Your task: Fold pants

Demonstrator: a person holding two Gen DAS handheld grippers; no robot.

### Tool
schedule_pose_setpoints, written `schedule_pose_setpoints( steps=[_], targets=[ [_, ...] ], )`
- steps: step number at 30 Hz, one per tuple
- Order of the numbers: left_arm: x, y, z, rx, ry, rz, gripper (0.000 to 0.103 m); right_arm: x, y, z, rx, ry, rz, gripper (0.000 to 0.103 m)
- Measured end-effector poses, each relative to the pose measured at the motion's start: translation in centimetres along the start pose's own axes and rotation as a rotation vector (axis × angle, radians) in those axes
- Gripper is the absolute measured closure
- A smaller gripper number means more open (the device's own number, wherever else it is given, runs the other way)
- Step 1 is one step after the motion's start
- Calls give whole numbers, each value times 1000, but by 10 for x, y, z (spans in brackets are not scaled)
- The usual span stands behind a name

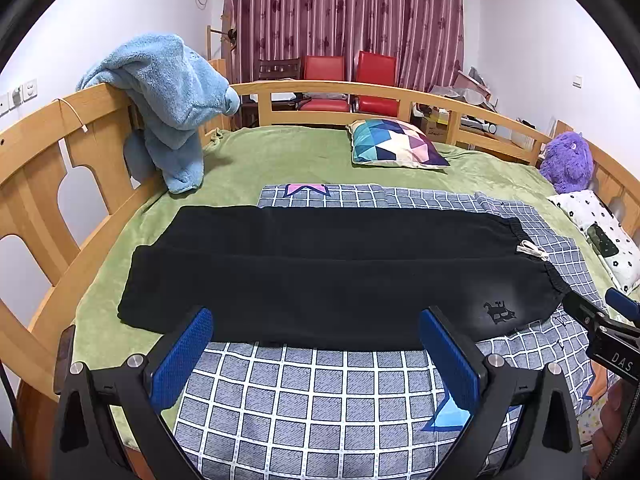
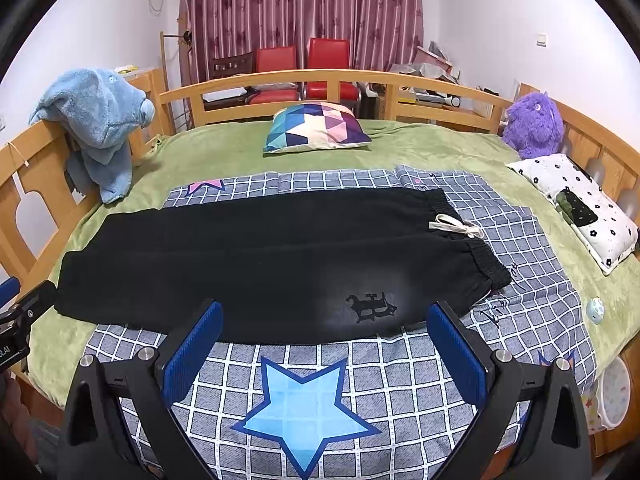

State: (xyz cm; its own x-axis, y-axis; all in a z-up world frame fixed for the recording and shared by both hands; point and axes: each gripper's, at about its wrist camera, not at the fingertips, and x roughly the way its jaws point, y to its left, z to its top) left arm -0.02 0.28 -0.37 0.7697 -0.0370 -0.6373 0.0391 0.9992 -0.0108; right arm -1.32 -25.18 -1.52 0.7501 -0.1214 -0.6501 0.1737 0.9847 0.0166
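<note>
Two grippers held over the near edge of the bed: left gripper spread wide, nothing between pads; right gripper likewise spread, pinching nothing. Black pants laid flat, full length left to right across checked blanket, legs side by side, waistband at right with white drawstring knotted. Near hem just beyond both sets of fingertips. Leg cuffs overhanging blanket's left edge onto green sheet. Patterned cushion well apart, far side. Wooden rail bounding left.
</note>
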Motion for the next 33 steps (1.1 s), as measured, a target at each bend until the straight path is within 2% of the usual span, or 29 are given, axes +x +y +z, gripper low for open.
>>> schedule_pose_setpoints(
  steps=[33],
  targets=[
    [-1, -2, -2, -3, -2, -4, 0, -2, 2, 1, -3, -5, 2, 3]
  ],
)
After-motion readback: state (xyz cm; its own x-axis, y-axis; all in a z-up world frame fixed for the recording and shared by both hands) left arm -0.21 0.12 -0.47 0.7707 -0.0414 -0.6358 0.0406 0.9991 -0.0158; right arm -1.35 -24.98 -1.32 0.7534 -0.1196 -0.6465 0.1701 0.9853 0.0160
